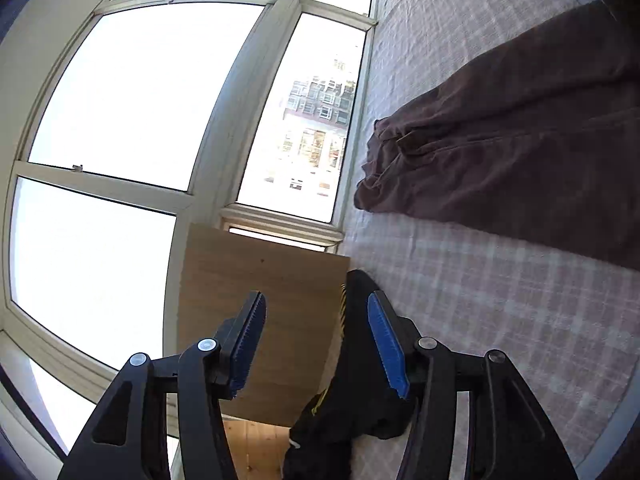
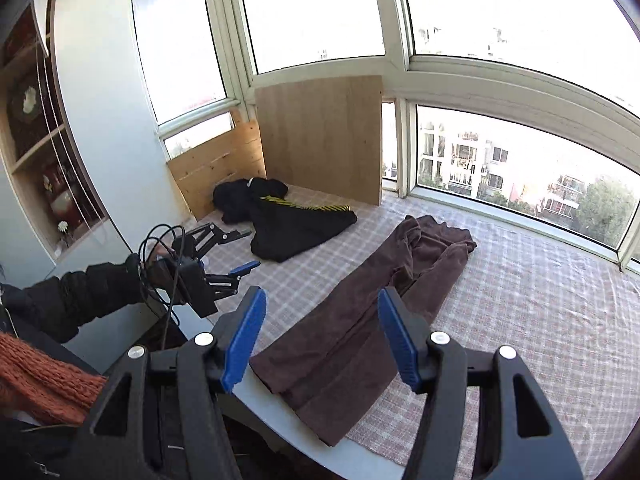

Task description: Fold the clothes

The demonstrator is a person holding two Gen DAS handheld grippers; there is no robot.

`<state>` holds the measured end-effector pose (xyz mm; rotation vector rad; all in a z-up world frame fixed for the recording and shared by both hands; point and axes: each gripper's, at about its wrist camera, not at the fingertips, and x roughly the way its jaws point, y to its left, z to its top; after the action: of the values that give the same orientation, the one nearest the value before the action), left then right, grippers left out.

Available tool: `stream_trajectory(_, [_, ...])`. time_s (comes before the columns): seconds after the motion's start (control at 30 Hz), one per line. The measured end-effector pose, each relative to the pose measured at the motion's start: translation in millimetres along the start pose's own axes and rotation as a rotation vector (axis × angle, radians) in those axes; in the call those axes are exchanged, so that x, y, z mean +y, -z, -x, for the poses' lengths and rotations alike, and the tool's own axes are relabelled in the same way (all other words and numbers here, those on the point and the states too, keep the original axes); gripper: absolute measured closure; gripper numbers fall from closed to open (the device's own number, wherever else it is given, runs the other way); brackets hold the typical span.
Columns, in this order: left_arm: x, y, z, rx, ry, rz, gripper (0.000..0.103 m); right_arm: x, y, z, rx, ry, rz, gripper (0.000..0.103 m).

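Brown trousers [image 2: 360,320] lie stretched out on the checked cloth, legs toward me, waist toward the window; they also show in the left wrist view [image 1: 520,152]. A black garment with yellow stripes [image 2: 292,220] lies crumpled by the wooden boards and shows in the left wrist view [image 1: 352,380]. My right gripper [image 2: 322,340] is open and empty above the trouser legs. My left gripper [image 1: 316,344] is open and empty, held sideways near the black garment; it shows in the right wrist view [image 2: 240,252] left of the trousers.
A checked cloth [image 2: 540,320] covers the platform. A wooden board [image 2: 320,136] and a pine panel [image 2: 216,168] lean against the large windows [image 2: 520,8]. Shelves [image 2: 36,140] stand at the left. The platform's pale edge [image 2: 360,456] runs near me.
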<state>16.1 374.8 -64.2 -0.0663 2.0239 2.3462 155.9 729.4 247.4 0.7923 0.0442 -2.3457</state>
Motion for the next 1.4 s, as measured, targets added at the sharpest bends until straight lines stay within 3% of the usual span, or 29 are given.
stream_trajectory(0.07, [14.0,10.2,-31.6,0.104,-0.047,0.045,0.04,5.1,-17.9,39.0,-0.075,0.004,-0.025,0.045])
stream_trajectory(0.17, [37.8,25.9,-79.5,0.264,-0.087,0.139,0.04,18.9,-18.4,77.2,-0.136,0.04,-0.025,0.045])
stream_trajectory(0.3, [82.2,56.1,-128.2,0.432,0.011,0.429,0.04,23.5,3.2,110.2,-0.227,0.018,-0.092,0.045])
stream_trajectory(0.33, [88.0,62.7,-137.0,0.461,0.005,0.459,0.04,22.7,10.8,116.6,-0.252,0.003,-0.119,0.045])
stream_trajectory(0.4, [104.7,82.5,-153.9,0.511,0.074,0.607,0.04,21.0,26.2,129.3,-0.302,-0.028,-0.172,0.045])
stream_trajectory(0.47, [124.1,115.5,-168.8,0.512,0.279,0.928,0.041,13.9,42.3,141.0,-0.345,0.017,-0.193,0.045])
stream_trajectory(0.53, [136.8,146.1,-183.0,0.469,0.534,1.237,0.043,-6.2,61.6,141.1,-0.333,0.133,-0.23,0.045])
stream_trajectory(0.57, [136.4,151.7,-185.5,0.421,0.66,1.319,0.043,-17.1,71.6,140.1,-0.322,0.194,-0.25,0.045])
stream_trajectory(0.6, [134.7,148.9,-181.4,0.357,0.75,1.339,0.044,-29.6,82.0,133.1,-0.3,0.237,-0.267,0.045])
stream_trajectory(0.7, [120.8,114.9,-154.6,0.192,0.929,1.192,0.044,-68.4,114.4,98.7,-0.213,0.308,-0.311,0.045])
stream_trajectory(0.83, [87.4,73.1,-109.9,0.049,1.176,1.024,0.044,-89.6,153.1,20.1,-0.029,0.282,-0.24,0.045])
stream_trajectory(0.93, [49.4,46.6,-67.6,-0.001,1.297,0.817,0.044,-77.8,175.4,-46.0,0.137,0.211,-0.115,0.045])
stream_trajectory(1.03, [10.4,34.8,-21.4,-0.006,1.375,0.62,0.044,-55.6,193.5,-103.2,0.281,0.129,0.033,0.045])
stream_trajectory(1.2, [-21.4,36.1,15.7,-0.006,1.458,0.523,0.045,-18.7,207.2,-152.6,0.415,0.035,0.216,0.045])
stream_trajectory(1.37, [-36.9,25.5,34.4,-0.056,1.45,0.393,0.046,-1.6,216.4,-177.6,0.491,-0.014,0.321,0.045])
stream_trajectory(1.4, [-38.6,22.2,35.8,-0.07,1.453,0.373,0.052,0.4,219.1,-182.0,0.505,-0.013,0.342,0.045])
